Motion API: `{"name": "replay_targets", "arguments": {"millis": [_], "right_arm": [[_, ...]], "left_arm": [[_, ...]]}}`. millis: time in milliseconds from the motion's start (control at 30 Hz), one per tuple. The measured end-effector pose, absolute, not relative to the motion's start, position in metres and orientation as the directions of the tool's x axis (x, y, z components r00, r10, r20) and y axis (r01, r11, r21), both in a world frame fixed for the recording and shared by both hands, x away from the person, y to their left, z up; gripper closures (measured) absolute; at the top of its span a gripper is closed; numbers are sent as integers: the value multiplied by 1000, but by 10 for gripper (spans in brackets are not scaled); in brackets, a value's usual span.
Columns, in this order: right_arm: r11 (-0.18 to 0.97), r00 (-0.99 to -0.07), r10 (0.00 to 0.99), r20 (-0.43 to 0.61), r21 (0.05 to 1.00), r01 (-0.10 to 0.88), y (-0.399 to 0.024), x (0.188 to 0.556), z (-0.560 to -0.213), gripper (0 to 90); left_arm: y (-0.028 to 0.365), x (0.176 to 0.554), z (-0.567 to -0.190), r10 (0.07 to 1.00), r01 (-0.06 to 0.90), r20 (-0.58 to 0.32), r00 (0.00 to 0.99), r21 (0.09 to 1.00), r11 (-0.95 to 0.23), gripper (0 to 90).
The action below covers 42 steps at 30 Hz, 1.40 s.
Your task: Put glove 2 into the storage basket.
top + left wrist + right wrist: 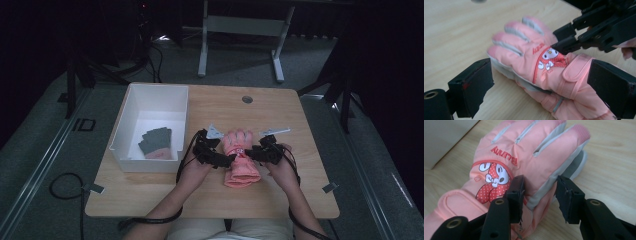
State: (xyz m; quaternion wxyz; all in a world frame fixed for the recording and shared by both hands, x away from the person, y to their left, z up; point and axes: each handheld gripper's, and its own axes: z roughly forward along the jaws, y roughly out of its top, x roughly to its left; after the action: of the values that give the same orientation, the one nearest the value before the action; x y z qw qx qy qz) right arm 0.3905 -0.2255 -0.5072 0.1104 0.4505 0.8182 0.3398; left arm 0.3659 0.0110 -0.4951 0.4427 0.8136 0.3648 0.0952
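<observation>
1. Far left of the left claw [218, 159]: a white bin [131, 107] on the table [280, 107], with a dark grey glove [156, 139] already lying inside.
2. Left claw: released, jaws spread wide. In the left gripper view they stand on either side of the pink glove [541, 67] without pressing it. The glove lies flat on the wood just ahead of this claw, fingers pointing away from the person, and a second pink layer shows beneath it.
3. Left hand pose: forearm comes in from the near edge, claw held low and roughly level, aimed right towards the glove's cuff end.
4. Right claw [539, 195]: partly open, not clenched. One jaw tip rests on the glove's back by the cartoon patch, the other stands off its grey side edge; the edge sits between them, not yet pinched.
5. Right hand pose: claw angled left and down onto the glove, opposite the left claw.
6. Judged step: taking hold of the pink glove, probably for the bin.
7. Next move calls for closing the right jaws on the glove's side edge, and the left on the cuff, before lifting.
</observation>
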Motion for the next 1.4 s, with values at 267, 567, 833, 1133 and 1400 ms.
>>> {"name": "replay_targets", "arguments": {"millis": [267, 567, 833, 1133, 1400], "right_arm": [[381, -596, 787, 160, 635, 673, -219, 395, -515, 619], [381, -602, 779, 174, 631, 676, -217, 395, -520, 669], [326, -588, 781, 211, 665, 672, -218, 391, -521, 769], [278, -582, 785, 213, 718, 638, -229, 381, -499, 791], [235, -594, 777, 209, 779, 582, -234, 370, -467, 792]], "left_arm": [[11, 395, -527, 735, 665, -273, 621, 680, -309, 176], [12, 421, -556, 603, 780, -528, 599, 557, -287, 366], [11, 420, -546, 559, 769, -550, 621, 566, -298, 754], [3, 408, -509, 522, 703, -501, 691, 633, -324, 793], [8, 402, -469, 483, 648, -470, 739, 691, -319, 796]]}}
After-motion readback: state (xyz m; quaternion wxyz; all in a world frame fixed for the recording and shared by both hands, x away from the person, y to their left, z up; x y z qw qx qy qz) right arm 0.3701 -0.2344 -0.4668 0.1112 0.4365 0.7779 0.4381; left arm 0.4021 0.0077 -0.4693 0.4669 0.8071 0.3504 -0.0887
